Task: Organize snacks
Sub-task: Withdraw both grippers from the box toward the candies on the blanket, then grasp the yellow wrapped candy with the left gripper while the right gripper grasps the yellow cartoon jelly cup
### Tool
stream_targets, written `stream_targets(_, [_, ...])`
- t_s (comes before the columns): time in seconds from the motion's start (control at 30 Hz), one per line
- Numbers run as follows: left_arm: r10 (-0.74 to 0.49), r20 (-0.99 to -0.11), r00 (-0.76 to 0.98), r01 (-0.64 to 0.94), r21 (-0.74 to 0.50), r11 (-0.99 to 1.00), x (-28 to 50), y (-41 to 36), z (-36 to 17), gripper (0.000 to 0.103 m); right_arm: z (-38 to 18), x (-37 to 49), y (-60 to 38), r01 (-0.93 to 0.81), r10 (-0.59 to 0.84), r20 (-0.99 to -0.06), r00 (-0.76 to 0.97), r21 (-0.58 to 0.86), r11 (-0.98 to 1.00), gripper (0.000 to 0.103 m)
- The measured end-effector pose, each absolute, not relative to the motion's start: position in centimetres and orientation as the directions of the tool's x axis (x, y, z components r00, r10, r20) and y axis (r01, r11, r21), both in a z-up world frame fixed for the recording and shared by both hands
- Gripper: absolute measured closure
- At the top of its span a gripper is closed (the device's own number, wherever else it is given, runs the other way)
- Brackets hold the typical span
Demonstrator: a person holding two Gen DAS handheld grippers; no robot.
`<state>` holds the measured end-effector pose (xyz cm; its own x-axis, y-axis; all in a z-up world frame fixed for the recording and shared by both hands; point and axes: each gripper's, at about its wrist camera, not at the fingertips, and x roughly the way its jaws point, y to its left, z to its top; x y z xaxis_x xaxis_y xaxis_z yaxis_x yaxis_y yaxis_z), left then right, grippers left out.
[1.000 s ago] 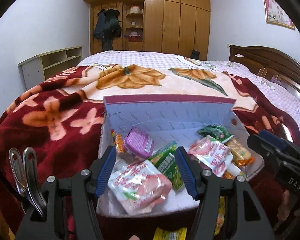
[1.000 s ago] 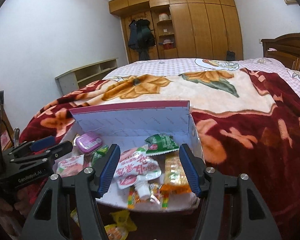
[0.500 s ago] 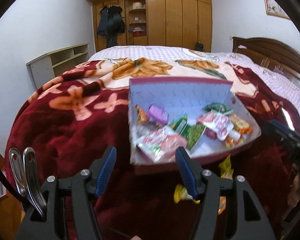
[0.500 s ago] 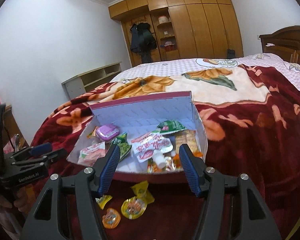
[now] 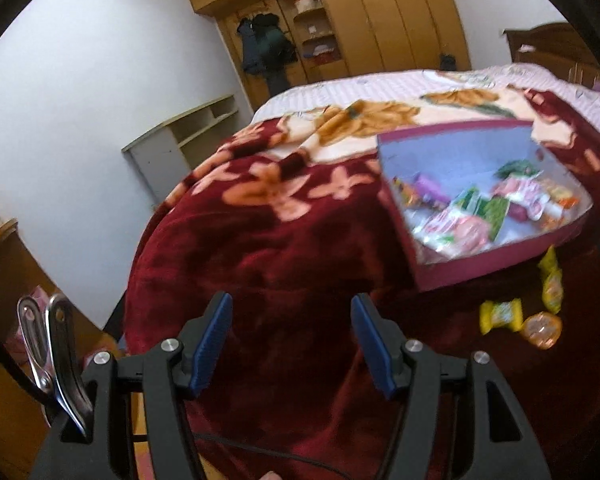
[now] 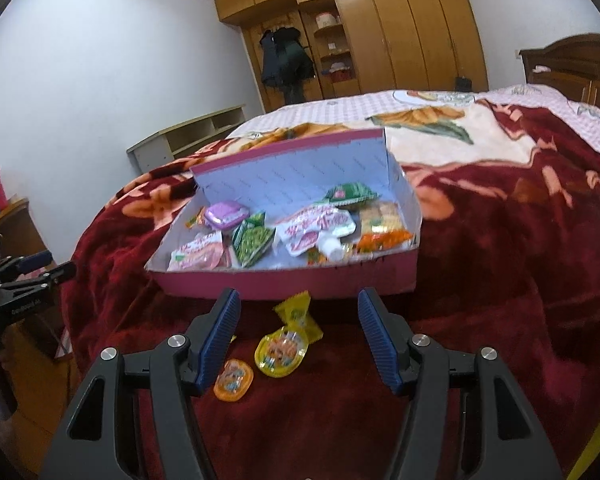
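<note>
Your right gripper (image 6: 298, 338) has its jaws spread with nothing pinched, over loose jelly cups (image 6: 281, 353) on the red blanket (image 6: 500, 280). Your left gripper (image 5: 292, 344) is spread too, empty. The snack box (image 6: 284, 280) sits just behind the cups.

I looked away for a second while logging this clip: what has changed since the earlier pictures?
Both tools pulled back from the box. The left tool also swung left, so the box now sits at its view's right, and faces bare blanket. The right tool now frames the loose sweets in front of the box. Both tools stayed open and empty; the snacks stayed put.
</note>
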<state>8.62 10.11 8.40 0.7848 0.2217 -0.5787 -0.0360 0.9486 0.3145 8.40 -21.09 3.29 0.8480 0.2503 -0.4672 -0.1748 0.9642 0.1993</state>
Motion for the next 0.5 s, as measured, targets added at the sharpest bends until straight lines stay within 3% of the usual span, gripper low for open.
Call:
stream_targets(0.13, [0.157,-0.661,0.734,0.010,0.241,0.970,9.3,9.3,6.0,0.037,2.2,8.1,-21.1,-0.174,0.255,-0.490,0.833,0.207,0.963,0.040])
stream_targets(0.27, [-0.015,-0.726,0.687,0.101,0.075,0.992,10.2,6.5,3.9,0.037,1.1,7.9,-21.1,-0.165,0.248,-0.518,0.819,0.203,0.965,0.040])
stream_targets(0.5, [-0.122,-0.725,0.678,0.202,0.024,0.979,10.6,1.1,2.6,0.037,0.2,7.8,-22.1,-0.138,0.227,-0.530,0.817,0.202,0.970,0.040])
